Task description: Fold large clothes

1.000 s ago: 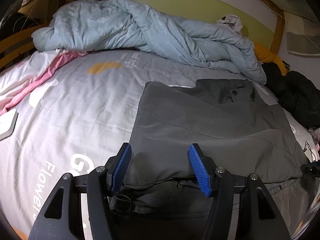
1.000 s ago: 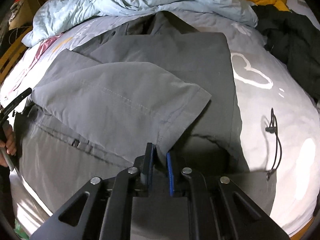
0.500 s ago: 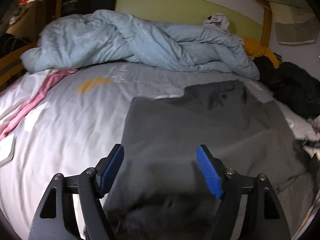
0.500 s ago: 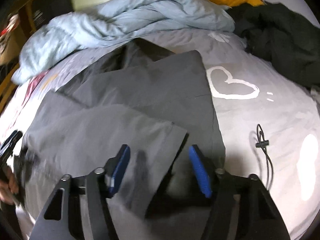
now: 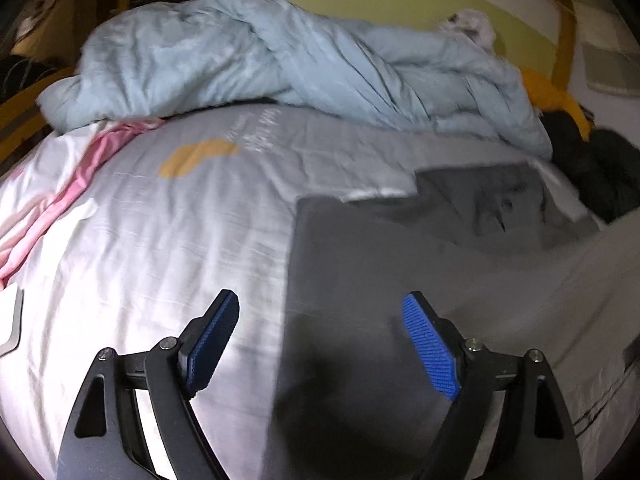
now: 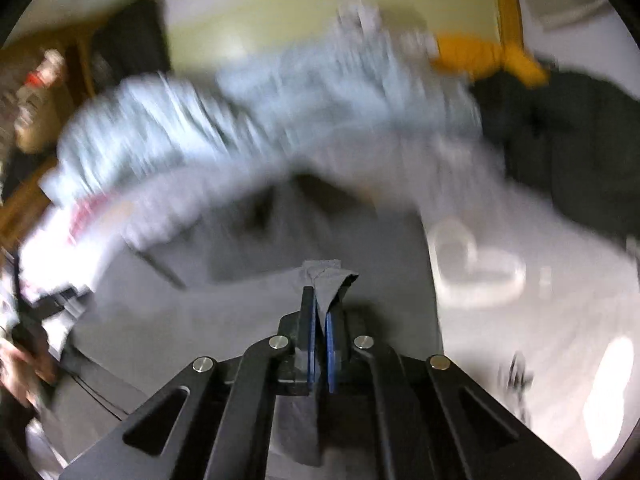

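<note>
Over the bed's (image 5: 168, 248) left side, the left gripper (image 5: 320, 340) hangs with jaws spreading wider, nothing between them. The gray shirt (image 5: 420, 264) lies mid-bed; the right gripper (image 6: 320, 312) pinches its sleeve edge tight.

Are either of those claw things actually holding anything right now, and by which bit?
The right gripper pinches a bunched corner of the grey garment. The left gripper is opening, with nothing between its pads.

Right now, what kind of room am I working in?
Most likely a bedroom: the grey garment lies on a bed sheet, with a bunched pale blue duvet behind it and a wooden bed frame against the wall.
</note>
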Demonstrator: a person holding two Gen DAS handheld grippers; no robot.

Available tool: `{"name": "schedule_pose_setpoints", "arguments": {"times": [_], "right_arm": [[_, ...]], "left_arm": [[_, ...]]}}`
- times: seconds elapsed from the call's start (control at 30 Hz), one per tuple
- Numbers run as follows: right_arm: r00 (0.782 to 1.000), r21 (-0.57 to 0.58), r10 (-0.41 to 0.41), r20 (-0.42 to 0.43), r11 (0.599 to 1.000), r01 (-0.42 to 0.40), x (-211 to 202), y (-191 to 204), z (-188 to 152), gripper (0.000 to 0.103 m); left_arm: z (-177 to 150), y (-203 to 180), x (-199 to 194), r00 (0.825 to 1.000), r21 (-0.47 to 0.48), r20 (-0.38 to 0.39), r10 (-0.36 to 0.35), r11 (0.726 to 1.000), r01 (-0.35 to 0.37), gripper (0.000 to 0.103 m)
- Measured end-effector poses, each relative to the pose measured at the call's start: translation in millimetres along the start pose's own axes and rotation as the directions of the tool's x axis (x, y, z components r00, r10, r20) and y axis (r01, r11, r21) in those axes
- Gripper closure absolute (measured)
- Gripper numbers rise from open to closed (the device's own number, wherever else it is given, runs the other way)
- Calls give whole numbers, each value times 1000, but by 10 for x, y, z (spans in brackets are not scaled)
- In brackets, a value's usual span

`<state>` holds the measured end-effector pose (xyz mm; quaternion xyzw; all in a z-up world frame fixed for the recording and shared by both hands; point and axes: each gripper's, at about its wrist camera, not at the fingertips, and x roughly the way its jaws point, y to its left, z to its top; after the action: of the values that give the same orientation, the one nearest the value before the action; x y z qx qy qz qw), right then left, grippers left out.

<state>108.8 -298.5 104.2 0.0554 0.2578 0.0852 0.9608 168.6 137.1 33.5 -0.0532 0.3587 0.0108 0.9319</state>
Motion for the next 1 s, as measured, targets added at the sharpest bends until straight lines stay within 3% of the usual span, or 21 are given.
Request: {"name": "schedule_pose_setpoints", "arguments": {"times": [0.07, 0.13, 0.17, 0.23, 0.27, 0.3, 0.37, 0.47, 0.57, 0.63, 0.7, 0.73, 0.77, 0.8, 0.83, 0.87, 0.9, 0.97, 1.0], "right_arm": [[991, -82, -12, 134, 996, 23, -297, 156, 220, 99], [988, -133, -49, 144, 989, 68, -335, 253, 292, 99], [992, -142, -59, 108, 987, 74, -255, 246, 286, 99], [991, -146, -125, -48, 982, 117, 65, 168, 145, 99], [967, -137, -180, -178, 978, 157, 332, 55, -14, 99], [931, -105, -195, -309, 980, 171, 591, -98, -206, 99], [864, -34, -145, -482, 989, 147, 925, -340, -506, 99], [852, 0, -108, -512, 992, 125, 1018, -446, -581, 99], [857, -78, -155, -492, 988, 134, 984, -348, -543, 98], [844, -106, -189, -501, 982, 156, 1023, -316, -553, 85], [841, -122, -216, -496, 976, 179, 1061, -324, -534, 53], [853, -118, -209, -478, 978, 174, 1053, -346, -515, 43], [865, -104, -189, -465, 982, 158, 1022, -376, -503, 33], [874, -73, -149, -463, 989, 130, 991, -423, -495, 33], [870, -30, -97, -483, 995, 94, 1003, -463, -507, 33], [861, 4, -54, -506, 998, 65, 1032, -485, -526, 42], [852, 28, -21, -523, 999, 41, 1061, -481, -544, 63], [839, 26, 6, -545, 1000, 10, 1107, -429, -585, 78], [845, 9, 2, -535, 1000, 3, 1113, -389, -586, 91]], "left_arm": [[35, 70, -69, 999, -36, 35, 12, 999, -10, 20], [57, 116, -64, 1000, -52, 29, 5, 999, -4, 20], [60, 125, -35, 1000, -53, 14, -1, 999, 1, 20], [61, 114, 33, 1000, -46, -10, -9, 999, 9, 20], [67, 96, 74, 1000, -35, -28, -15, 999, 14, 20], [83, 69, 123, 999, -22, -47, -24, 1000, 23, 20], [144, -16, 241, 995, 13, -90, -32, 999, 34, 20], [288, -174, 487, 988, 72, -154, -22, 997, 33, 20], [349, -336, 828, 969, 150, -244, 27, 989, 10, 19], [315, -386, 1035, 956, 190, -281, 82, 981, -29, 15], [273, -352, 1143, 960, 179, -270, 79, 983, -31, 16], [267, -311, 1150, 965, 154, -253, 63, 988, -24, 21], [264, -264, 1145, 970, 128, -238, 57, 991, -27, 40], [259, -202, 1124, 974, 101, -216, 66, 994, -45, 56], [255, -144, 1092, 978, 75, -188, 89, 994, -76, 79], [249, -85, 1056, 983, 47, -164, 87, 996, -81, 91], [248, -45, 1026, 986, 28, -150, 71, 997, -68, 96], [244, -2, 964, 991, 8, -114, 74, 997, -74, 99], [251, 4, 918, 992, 6, -88, 89, 996, -89, 99]]}}
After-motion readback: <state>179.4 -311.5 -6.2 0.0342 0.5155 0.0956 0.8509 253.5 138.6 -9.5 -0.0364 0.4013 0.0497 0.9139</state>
